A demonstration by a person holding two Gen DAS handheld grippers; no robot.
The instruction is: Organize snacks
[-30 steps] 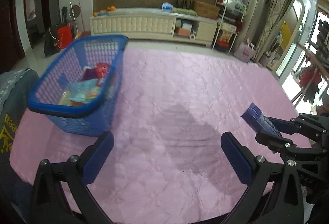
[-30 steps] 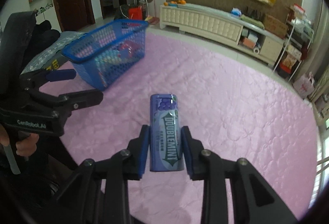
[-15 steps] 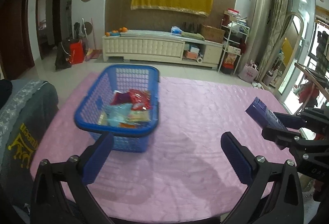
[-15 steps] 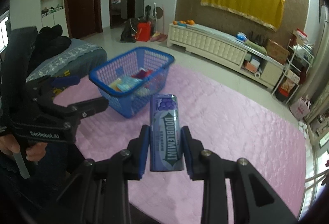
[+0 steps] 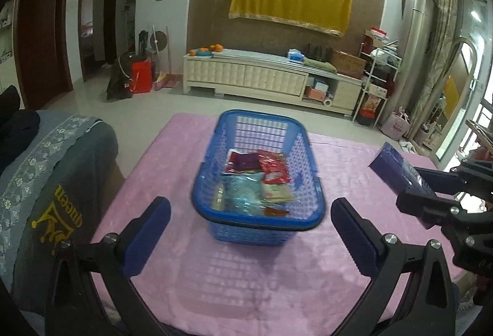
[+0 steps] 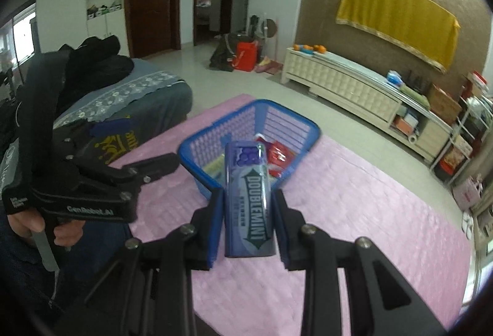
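Right tongs clamped on a purple gum box; left tongs spread wide, holding nothing, above the table near the blue basket

One blue basket sits on the pink bench; inside it lie roughly five snack packets. One Doublemint gum pack, two tools.

Blue basket: shifts from far left of the left wrist view to centre, between the left gripper fingers. Right gripper: its purple Doublemint pack now overlaps the basket, formerly over bare pink tabletop. Both views tilt upward; more room shows.
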